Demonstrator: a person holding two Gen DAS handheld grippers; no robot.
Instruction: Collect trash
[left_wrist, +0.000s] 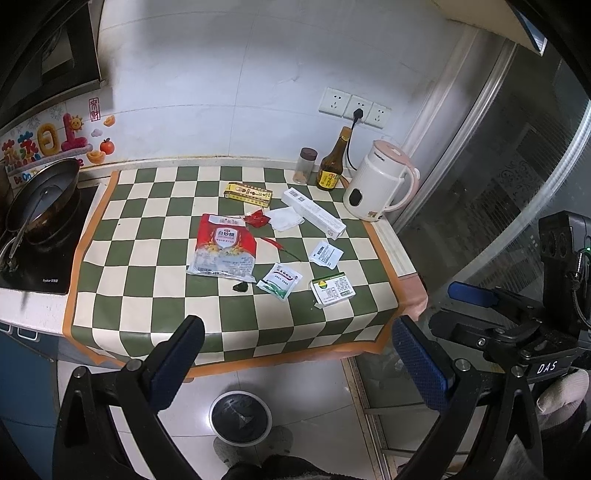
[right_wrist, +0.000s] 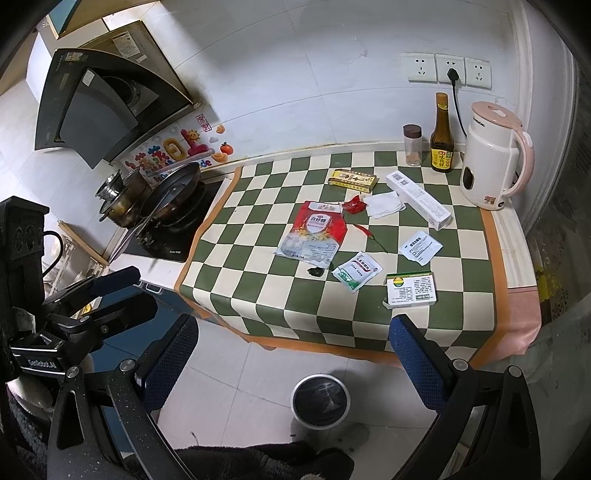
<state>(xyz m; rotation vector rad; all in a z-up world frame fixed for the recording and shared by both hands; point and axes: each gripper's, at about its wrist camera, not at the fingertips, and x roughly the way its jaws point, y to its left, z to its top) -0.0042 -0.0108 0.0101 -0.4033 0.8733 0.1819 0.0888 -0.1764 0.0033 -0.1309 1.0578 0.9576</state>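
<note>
- Nothing looks collected yet: sugar bag (left_wrist: 222, 245), sachets, tissue (left_wrist: 285, 218) and boxes all lie mid-counter.
- Left gripper (left_wrist: 295, 354) and right gripper (right_wrist: 293, 354) gape, empty.
- Bin (right_wrist: 320, 405) waits below the counter's front edge (floor-level).

White tiled wall (right_wrist: 295, 74) with triple socket strip (right_wrist: 450, 71) and range hood (right_wrist: 92, 107), worktop (right_wrist: 517, 236) under green-checked cloth (right_wrist: 369, 295), glossy pale floor tiles (right_wrist: 240, 387), patterned glass door (left_wrist: 498, 192) at right.
</note>
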